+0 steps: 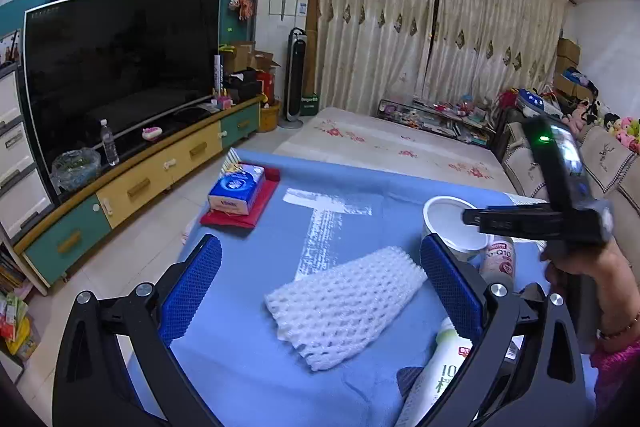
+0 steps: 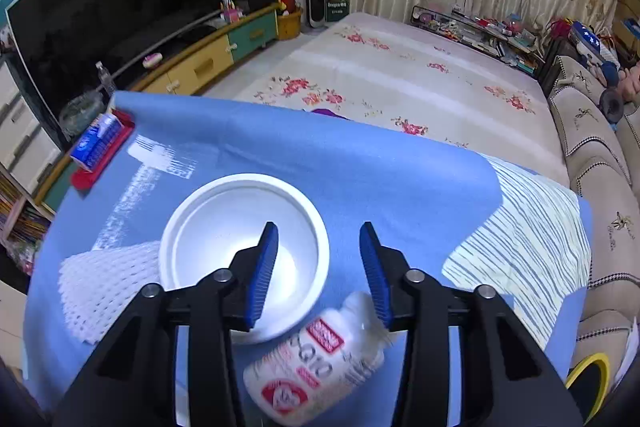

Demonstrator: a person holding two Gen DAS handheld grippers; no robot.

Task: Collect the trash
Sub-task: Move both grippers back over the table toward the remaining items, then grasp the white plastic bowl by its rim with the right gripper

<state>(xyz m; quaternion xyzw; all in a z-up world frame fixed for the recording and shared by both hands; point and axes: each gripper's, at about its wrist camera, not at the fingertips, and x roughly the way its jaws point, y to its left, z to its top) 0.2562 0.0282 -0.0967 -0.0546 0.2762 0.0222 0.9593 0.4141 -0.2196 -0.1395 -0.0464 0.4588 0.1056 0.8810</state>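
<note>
Pretty lived-in room: big dark TV (image 1: 120, 67) on a long teal-and-yellow cabinet (image 1: 160, 179), cream curtains (image 1: 420, 27) drawn across the far wall. A floral-sheeted bed (image 2: 400, 75) fills the middle, with a beige sofa (image 2: 592, 167) alongside and pale tile floor (image 1: 136, 255).

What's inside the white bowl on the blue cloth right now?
The white bowl looks empty: bare white floor and walls. The right tongs cover part of its near side, so that patch cannot be checked.

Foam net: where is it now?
In the left wrist view the foam net lies flat on the blue cloth, left of the white bowl.
</note>
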